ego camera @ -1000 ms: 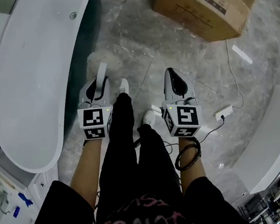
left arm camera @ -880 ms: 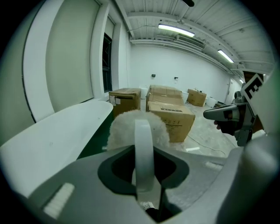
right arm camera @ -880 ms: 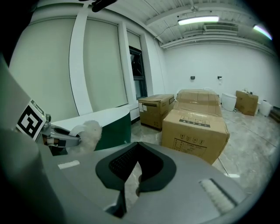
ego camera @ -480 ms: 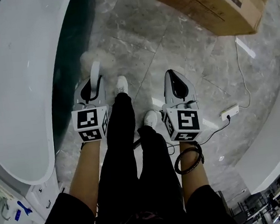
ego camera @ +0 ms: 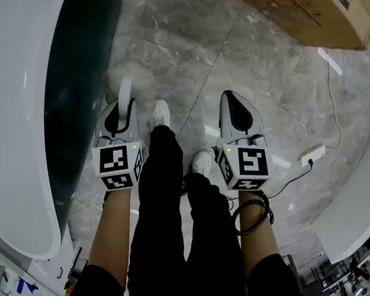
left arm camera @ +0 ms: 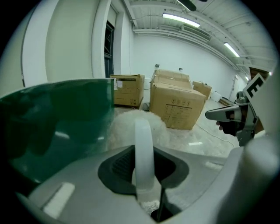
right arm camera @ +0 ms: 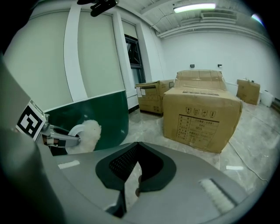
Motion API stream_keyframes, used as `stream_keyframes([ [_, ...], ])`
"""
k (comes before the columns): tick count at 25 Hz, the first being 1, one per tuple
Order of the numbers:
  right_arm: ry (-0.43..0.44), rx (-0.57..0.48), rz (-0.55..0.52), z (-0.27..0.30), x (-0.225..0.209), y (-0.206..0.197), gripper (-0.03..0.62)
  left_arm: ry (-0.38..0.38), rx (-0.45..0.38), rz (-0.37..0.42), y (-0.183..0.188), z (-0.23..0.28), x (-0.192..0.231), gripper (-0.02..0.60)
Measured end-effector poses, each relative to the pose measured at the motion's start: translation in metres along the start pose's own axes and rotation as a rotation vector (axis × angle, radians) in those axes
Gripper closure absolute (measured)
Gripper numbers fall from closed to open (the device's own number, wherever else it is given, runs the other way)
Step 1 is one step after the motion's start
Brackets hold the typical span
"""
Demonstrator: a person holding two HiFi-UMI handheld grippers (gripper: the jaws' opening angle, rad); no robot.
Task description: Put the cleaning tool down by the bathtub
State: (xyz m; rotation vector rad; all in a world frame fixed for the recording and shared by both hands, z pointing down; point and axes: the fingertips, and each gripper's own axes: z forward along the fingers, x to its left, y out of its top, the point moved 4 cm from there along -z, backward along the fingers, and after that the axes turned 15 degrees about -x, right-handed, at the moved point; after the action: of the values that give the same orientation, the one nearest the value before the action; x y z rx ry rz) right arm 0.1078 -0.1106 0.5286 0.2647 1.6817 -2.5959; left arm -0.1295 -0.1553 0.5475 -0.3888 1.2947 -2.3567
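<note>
At ten o'clock by the bathtub (ego camera: 10, 124), the left gripper (ego camera: 125, 109) clamps the fluffy cleaning tool (ego camera: 123, 84), seemingly ready for lowering to the floor (ego camera: 186, 38) and release; the right gripper (ego camera: 232, 104) is pinched together, empty

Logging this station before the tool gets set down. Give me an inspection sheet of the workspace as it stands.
Surface: grey marbled floor.
Job's things: cleaning tool, white handle and fluffy head, held beside the green side of the bathtub; not yet put down.
Clutter: cardboard box ahead on the right.
Grippers: left gripper shut on the tool's handle; right gripper shut, nothing in it.
Cables: white cable running to a power strip on the floor at right.
Surroundings: white curved unit at right.
</note>
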Motion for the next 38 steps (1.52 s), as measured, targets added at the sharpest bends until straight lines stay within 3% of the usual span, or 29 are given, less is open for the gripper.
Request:
stream_keyframes([
  [20, 0.012, 0.045, 0.037, 0.078, -0.021, -0.156, 0.576, -0.029, 0.03, 0.059, -0.138, 0.102, 0.016, 0.495],
  [38, 0.036, 0.042, 0.026, 0.116, -0.032, -0.25, 0.576, -0.024, 0.029, 0.053, -0.228, 0.154, 0.022, 0.495],
])
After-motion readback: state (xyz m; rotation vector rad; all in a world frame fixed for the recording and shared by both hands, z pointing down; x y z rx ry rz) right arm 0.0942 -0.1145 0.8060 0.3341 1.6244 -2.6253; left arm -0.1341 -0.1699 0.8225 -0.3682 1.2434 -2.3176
